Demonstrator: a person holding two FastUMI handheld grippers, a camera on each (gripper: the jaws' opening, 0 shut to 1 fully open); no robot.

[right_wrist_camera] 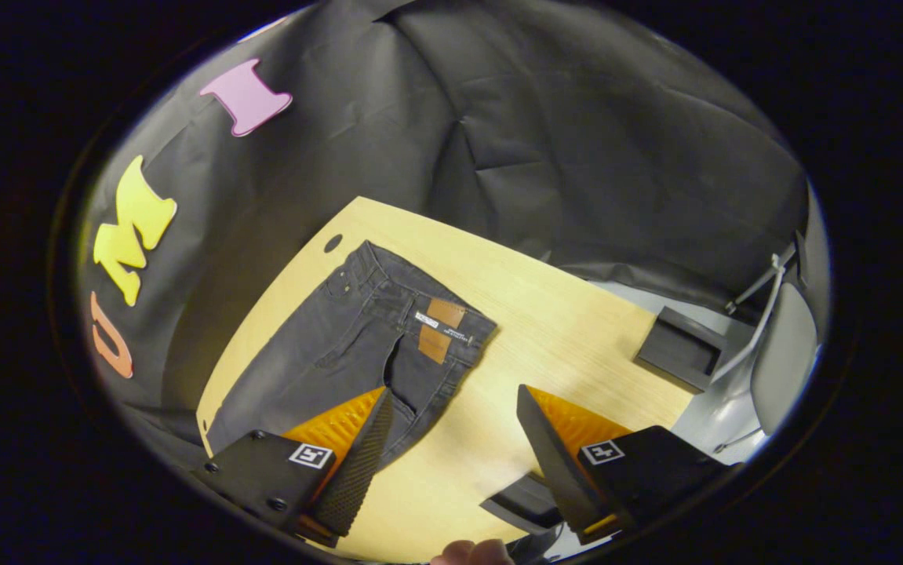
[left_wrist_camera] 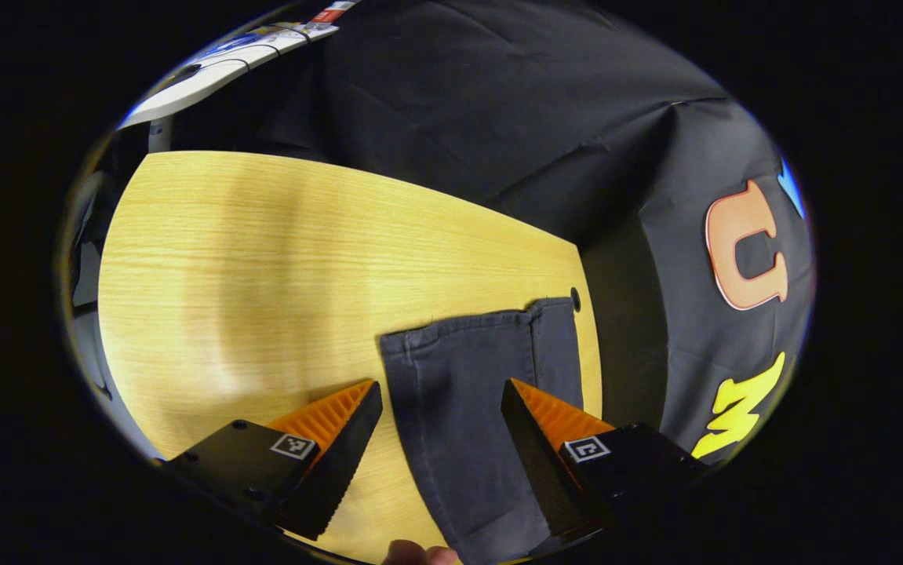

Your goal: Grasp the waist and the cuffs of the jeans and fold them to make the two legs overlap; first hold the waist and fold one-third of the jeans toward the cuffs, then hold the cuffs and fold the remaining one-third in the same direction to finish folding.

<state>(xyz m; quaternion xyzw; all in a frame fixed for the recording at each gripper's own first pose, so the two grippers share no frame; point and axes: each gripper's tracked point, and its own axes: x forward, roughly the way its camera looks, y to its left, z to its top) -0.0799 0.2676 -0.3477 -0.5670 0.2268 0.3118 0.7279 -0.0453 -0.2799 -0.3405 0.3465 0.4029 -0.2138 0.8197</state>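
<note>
Both tongs agape above jeans (right_wrist_camera: 357,329); table (left_wrist_camera: 263,259) edge near.

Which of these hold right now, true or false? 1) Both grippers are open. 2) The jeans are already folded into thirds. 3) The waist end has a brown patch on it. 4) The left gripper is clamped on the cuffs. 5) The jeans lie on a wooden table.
1) True: the left gripper and right gripper both have their fingers spread apart.
2) False: the jeans lie at full length, waist not yet folded over.
3) True: a brown patch sits at the waist.
4) False: it hangs open over the cuffs, gripping nothing.
5) True: they lie flat on the wooden table.
</note>
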